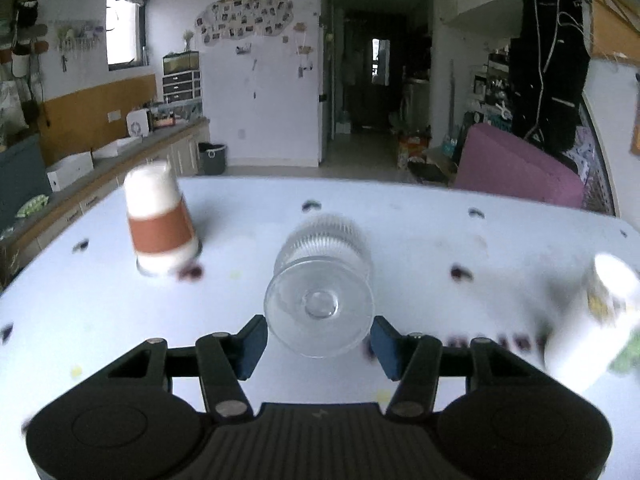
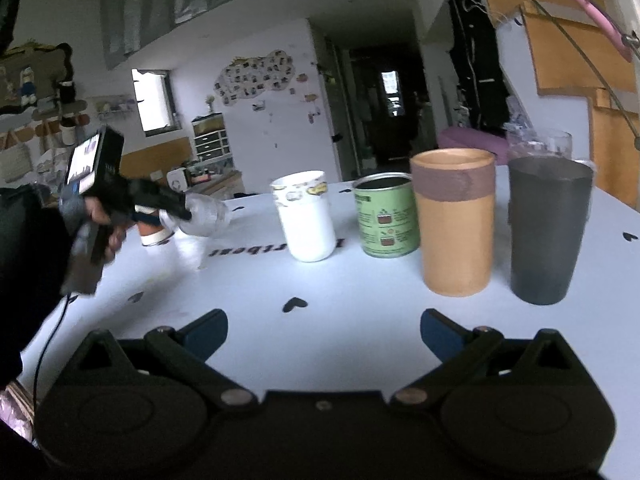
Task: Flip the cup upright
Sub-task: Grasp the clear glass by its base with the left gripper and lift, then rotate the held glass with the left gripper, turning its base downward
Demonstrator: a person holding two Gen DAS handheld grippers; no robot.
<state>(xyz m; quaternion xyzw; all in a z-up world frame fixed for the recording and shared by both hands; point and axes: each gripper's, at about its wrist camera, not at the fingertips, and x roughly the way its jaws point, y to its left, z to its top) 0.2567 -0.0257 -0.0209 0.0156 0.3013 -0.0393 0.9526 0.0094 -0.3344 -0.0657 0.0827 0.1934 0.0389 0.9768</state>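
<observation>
A clear ribbed glass cup (image 1: 320,292) is tipped on its side with its base toward the camera, between the blue fingers of my left gripper (image 1: 318,344). The pads stand at its two sides and it looks held above the white table (image 1: 420,232). In the right wrist view the left gripper (image 2: 176,208) holds the clear cup (image 2: 206,216) in the air at the left. My right gripper (image 2: 324,330) is open and empty, low over the table's near edge.
An upside-down white paper cup with a brown sleeve (image 1: 158,224) stands at the left. A white mug (image 2: 306,216), a green tin (image 2: 386,216), a tan cylinder cup (image 2: 456,224) and a dark grey tumbler (image 2: 548,232) stand upright in a row.
</observation>
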